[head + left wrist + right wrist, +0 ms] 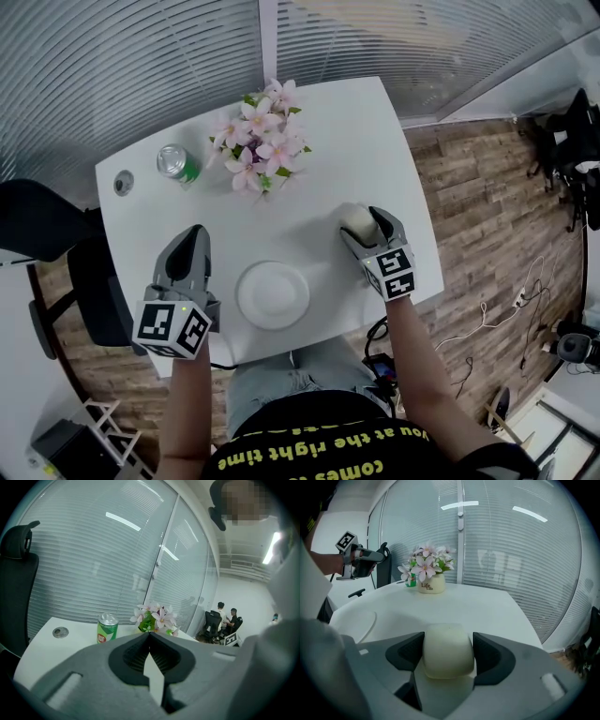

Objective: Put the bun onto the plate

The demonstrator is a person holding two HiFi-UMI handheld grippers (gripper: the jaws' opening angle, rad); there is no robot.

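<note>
Grip's on! The right tool (366, 225) has its jaws pressed against both sides of the bun (447, 651), low over the white table (328, 150), at about two o'clock from the plate (272, 294). Lifted or not, I can't tell. The plate sits bare, so by my read the carry and the drop are all to come. Right forearm reaches straight ahead, tool pointing to twelve. The left tool (150, 641), jaws together on nothing, waits at the plate's nine o'clock.
</note>
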